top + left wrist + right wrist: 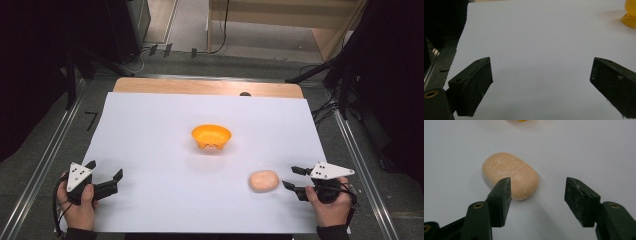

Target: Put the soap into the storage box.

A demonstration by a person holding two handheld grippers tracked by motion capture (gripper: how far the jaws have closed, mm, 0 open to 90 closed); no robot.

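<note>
Nearest you, your right gripper (pixel 295 178) sits at the near right of the white sheet (pixel 150 150) with its jaws parted by a modest gap and nothing between them; the pads do not touch the bread roll (pixel 264 180), which lies flat on the sheet just beyond the tips. In the right gripper view the roll (pixel 510 175) sits off to the left of the gap, partly behind the left jaw, so the likely trouble is that a straight push forward would meet it with one jaw alone and slide or spin it across the smooth sheet. The gap also looks about as narrow as the roll is wide, so closing early could pinch only an edge and squash the soft crust. From above the roll's long axis runs roughly side to side; from your right gripper it slants from upper left to lower right, with the rounded end nearest the jaws. Your left gripper (pixel 105 181) rests at the near left, jaws wide apart and empty. Farther off, mid-sheet, stands the orange bowl (pixel 211 137), well apart from the roll.
</note>
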